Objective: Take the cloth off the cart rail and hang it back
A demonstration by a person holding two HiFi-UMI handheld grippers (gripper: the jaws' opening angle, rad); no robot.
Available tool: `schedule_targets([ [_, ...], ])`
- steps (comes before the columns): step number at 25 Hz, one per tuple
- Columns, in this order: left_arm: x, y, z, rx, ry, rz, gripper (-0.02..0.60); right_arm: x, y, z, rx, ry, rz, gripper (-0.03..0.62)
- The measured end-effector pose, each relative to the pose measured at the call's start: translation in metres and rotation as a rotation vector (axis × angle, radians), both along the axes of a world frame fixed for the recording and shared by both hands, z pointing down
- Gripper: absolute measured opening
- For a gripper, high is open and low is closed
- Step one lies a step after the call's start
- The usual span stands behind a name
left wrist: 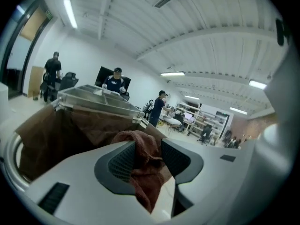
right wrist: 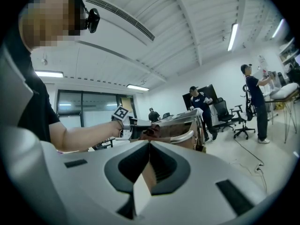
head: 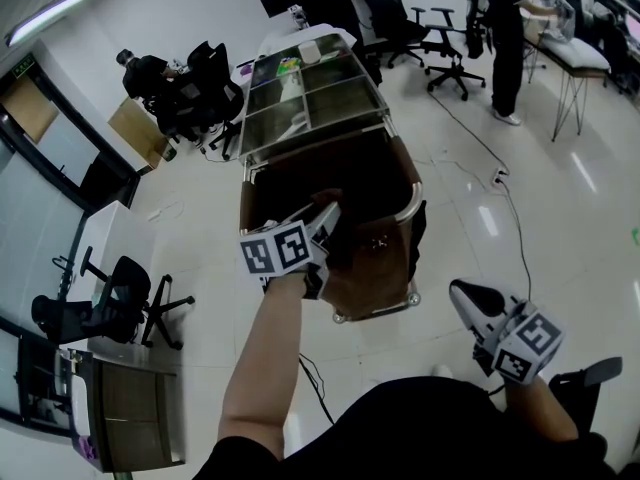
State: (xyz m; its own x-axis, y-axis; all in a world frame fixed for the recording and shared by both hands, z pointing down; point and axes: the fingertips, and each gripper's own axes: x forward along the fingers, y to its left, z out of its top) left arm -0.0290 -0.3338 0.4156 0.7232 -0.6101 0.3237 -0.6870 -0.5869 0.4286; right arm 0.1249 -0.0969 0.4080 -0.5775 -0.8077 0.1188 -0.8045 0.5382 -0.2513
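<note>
Our left claw point(head: 326, 218) stands open at the cart rail point(head: 415, 198), the cloth point(left wrist: 142, 165) bunched loosely between its jaws. Our right claw point(head: 463, 293) is closed and empty, well aside.

Noted a black office chair point(head: 125, 293) on the pale floor point(head: 580, 218) at left. Spotted a person point(head: 505, 43) standing far right, a cable point(head: 516, 230) trailing across the tiles nearby.
</note>
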Motion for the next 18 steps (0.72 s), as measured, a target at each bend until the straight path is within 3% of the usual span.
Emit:
schedule_targets([
  [2, 0.002, 0.005, 0.003, -0.117, 0.109, 0.033, 0.2, -0.001, 0.0, 0.0, -0.003, -0.003, -0.001, 0.02],
  [3, 0.001, 0.009, 0.004, -0.139, 0.123, 0.044, 0.202, -0.002, 0.001, 0.0, -0.004, -0.004, -0.002, 0.02],
  [7, -0.008, 0.026, 0.004, -0.061, 0.028, 0.045, 0.202, -0.006, 0.002, 0.001, -0.013, -0.008, -0.015, 0.02],
  [18, -0.027, 0.05, -0.025, 0.086, 0.048, -0.007, 0.201, -0.026, -0.003, -0.001, -0.009, 0.01, -0.071, 0.02],
])
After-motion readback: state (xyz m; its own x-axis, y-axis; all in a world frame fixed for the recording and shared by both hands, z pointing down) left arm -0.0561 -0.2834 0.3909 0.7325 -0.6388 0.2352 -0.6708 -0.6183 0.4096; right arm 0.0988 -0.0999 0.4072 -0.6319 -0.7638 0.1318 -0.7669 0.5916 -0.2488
